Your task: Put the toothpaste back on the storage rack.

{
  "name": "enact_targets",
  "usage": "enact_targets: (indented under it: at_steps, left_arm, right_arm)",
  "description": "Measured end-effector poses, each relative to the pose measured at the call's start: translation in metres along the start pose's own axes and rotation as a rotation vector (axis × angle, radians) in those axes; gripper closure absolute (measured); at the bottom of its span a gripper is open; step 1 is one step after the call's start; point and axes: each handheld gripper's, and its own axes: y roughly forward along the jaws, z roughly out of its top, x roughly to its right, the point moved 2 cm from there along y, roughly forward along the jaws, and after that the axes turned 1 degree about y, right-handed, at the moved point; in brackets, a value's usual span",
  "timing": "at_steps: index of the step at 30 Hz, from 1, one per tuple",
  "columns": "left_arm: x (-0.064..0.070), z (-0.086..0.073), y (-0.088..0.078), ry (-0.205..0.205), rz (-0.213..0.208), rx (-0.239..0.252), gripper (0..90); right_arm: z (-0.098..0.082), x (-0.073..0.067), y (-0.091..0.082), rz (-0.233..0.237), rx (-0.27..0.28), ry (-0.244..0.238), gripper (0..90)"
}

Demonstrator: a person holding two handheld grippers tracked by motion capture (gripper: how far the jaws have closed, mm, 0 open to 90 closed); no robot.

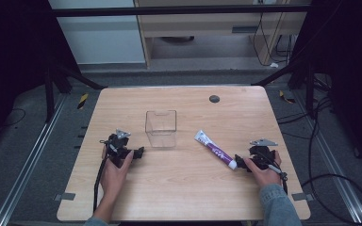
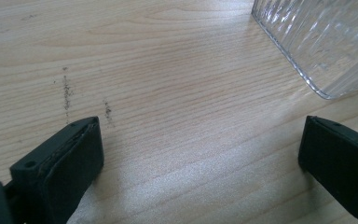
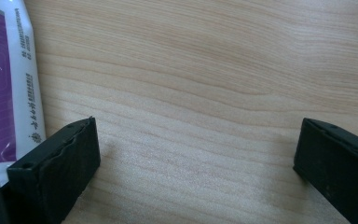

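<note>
- High view: a light wooden worktop [image 1: 179,188] carries a clear plastic container [image 1: 160,128] a little left of the middle, upright with its open top facing up.
- High view: a white and purple tube [image 1: 214,149] lies flat to the right of the container and well apart from it, slanting from upper left down to lower right, with its cap end pointing at the right gripper.
- High view: the left gripper [image 1: 140,151] sits low on the worktop in the person's left hand [image 1: 114,172], just left of the container's near corner, its jaws pointing right towards the container.
- High view: the right gripper [image 1: 238,163] sits in the person's right hand [image 1: 263,173], whose sleeve is grey-blue; the jaws point left and meet the tube's cap end.
- High view: a small dark round cap [image 1: 214,99] is set in the worktop near the far edge.
- Left gripper view: the two black jaws stand wide apart with bare wood between them, close above the worktop [image 2: 168,93]. The ribbed clear container [image 2: 321,42] fills the upper right corner, beyond the right-hand jaw and not between the jaws. A few dark specks mark the wood at the left.
- Right gripper view: the jaws stand wide apart over bare worktop [image 3: 205,93], clamped on nothing. The tube [image 3: 4,93] lies along the left edge, purple panel and small print showing, outside the left-hand jaw and just beside it; whether it touches that jaw I cannot tell.
</note>
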Motion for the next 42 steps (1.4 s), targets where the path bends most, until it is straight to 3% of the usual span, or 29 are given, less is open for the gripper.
enact_targets:
  at_steps: [3, 7, 12, 17, 22, 24, 25, 26, 29, 31, 33, 42]
  left_arm:
    - [0.001, 0.0, 0.0, -0.002, 0.003, 0.0, 0.0]
    - [0.001, 0.0, 0.0, -0.003, 0.003, 0.0, 0.0]
    - [0.002, 0.001, 0.0, -0.009, 0.01, -0.002, 0.0]
    - [0.003, 0.001, 0.001, -0.014, 0.014, -0.001, 0.0]
    - [0.003, 0.001, 0.001, -0.016, 0.015, -0.001, 0.0]
    - [0.003, 0.001, 0.001, -0.017, 0.016, 0.0, 0.0]
    - [0.003, 0.001, 0.001, -0.017, 0.016, 0.0, 0.0]
    - [0.004, 0.001, 0.001, -0.019, 0.018, -0.001, 0.0]
    - [0.004, 0.001, 0.001, -0.019, 0.018, -0.001, 0.0]
    - [0.004, 0.001, 0.001, -0.027, 0.028, -0.003, 0.0]
    - [0.005, 0.001, 0.001, -0.032, 0.033, -0.002, 0.0]
    - [0.004, -0.002, -0.003, -0.038, 0.039, -0.003, 0.0]
  right_arm:
    - [0.003, 0.002, -0.003, 0.005, -0.004, -0.002, 10.7]
    - [0.014, 0.001, -0.014, -0.009, -0.023, -0.049, 12.2]
    - [0.042, -0.02, -0.043, 0.011, -0.034, -0.125, 20.6]
    - [0.065, -0.041, -0.05, 0.045, -0.082, -0.203, 26.4]
    - [0.081, -0.053, -0.046, 0.072, -0.133, -0.215, 29.4]
    - [0.088, -0.059, -0.044, 0.081, -0.153, -0.267, 30.7]
    - [0.088, -0.059, -0.044, 0.081, -0.153, -0.267, 30.7]
    - [0.094, -0.065, -0.043, 0.097, -0.16, -0.316, 32.1]
    - [0.098, -0.07, -0.041, 0.122, -0.167, -0.329, 33.8]
    - [0.103, -0.076, -0.036, 0.168, -0.158, -0.348, 40.5]
    - [0.103, -0.08, -0.031, 0.182, -0.15, -0.367, 44.3]
    - [0.091, -0.092, -0.01, 0.181, -0.196, -0.347, 42.8]
